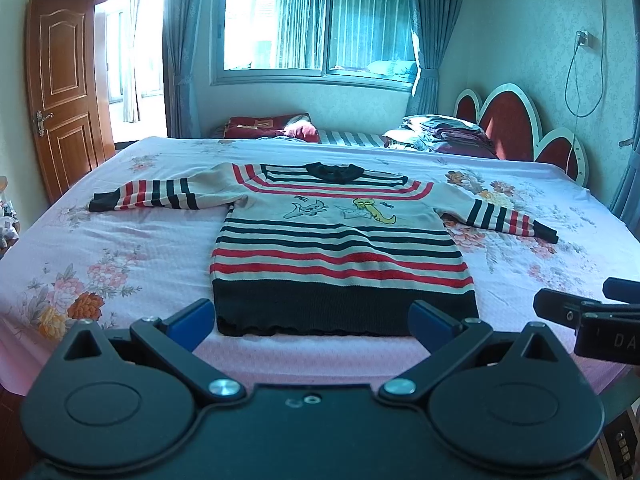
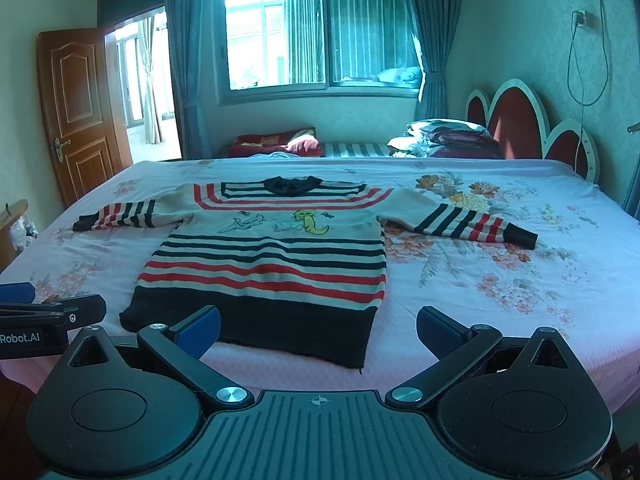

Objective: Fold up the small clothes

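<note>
Sweater (image 1: 344,248) lay flat, unfolded, sleeves out, hem at bed (image 1: 120,236) near edge. I held left gripper (image 1: 310,322) and right gripper (image 2: 318,330) with jaws wide, empty. All folds remained.

- black right gripper (image 1: 592,316) cut off by right edge in left wrist view, jaws' stance unreadable
- small cartoon motifs on striped knit sweater (image 2: 264,252) too small to ID
- dark-red folded bedding pile (image 1: 452,136) at headboard: contents unclear

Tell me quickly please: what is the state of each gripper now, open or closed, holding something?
Left gripper: open, holding nothing, above the sweater hem.
Right gripper: open, holding nothing, near the hem's right corner.
</note>
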A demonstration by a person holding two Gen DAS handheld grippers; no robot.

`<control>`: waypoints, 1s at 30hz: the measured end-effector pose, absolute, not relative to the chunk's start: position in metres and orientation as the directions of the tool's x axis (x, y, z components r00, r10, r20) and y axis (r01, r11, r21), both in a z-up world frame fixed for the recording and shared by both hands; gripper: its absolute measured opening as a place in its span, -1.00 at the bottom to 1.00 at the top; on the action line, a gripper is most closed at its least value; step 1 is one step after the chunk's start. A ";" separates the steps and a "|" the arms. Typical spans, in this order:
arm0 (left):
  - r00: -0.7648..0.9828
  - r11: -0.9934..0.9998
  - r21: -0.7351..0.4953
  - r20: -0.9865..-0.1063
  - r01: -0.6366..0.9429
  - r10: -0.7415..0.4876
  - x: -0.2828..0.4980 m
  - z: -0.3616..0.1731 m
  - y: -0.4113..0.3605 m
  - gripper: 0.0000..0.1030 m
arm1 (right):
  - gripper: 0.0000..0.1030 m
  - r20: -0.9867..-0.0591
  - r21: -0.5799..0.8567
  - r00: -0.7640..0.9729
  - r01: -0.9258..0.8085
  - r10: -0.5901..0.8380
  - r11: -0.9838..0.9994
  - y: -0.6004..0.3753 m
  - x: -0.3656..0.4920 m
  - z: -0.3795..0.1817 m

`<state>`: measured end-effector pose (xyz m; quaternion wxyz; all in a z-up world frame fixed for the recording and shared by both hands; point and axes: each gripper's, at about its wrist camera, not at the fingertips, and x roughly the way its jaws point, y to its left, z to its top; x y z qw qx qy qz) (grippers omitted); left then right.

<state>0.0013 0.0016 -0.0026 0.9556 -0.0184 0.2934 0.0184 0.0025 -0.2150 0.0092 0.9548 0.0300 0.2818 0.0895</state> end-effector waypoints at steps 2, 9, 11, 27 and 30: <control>0.828 0.999 -0.024 -0.560 -0.046 0.025 0.001 -0.003 0.002 1.00 | 1.00 -0.532 0.107 0.826 -0.154 0.187 0.982 -0.214 0.003 0.009; 0.829 0.999 -0.025 -0.559 -0.044 0.023 -0.001 -0.003 0.004 1.00 | 1.00 -0.532 0.107 0.825 -0.156 0.189 0.982 -0.214 0.002 0.009; 0.828 0.999 -0.025 -0.560 -0.045 0.024 -0.001 -0.003 0.004 1.00 | 1.00 -0.533 0.106 0.825 -0.157 0.189 0.982 -0.214 0.002 0.009; 0.826 0.999 -0.028 -0.564 -0.041 0.018 -0.005 -0.004 0.006 1.00 | 1.00 -0.533 0.098 0.825 -0.158 0.187 0.982 -0.214 0.001 0.008; 0.823 0.999 -0.027 -0.568 -0.037 0.015 -0.003 -0.005 0.005 1.00 | 1.00 -0.534 0.103 0.825 -0.153 0.184 0.983 -0.216 0.003 0.008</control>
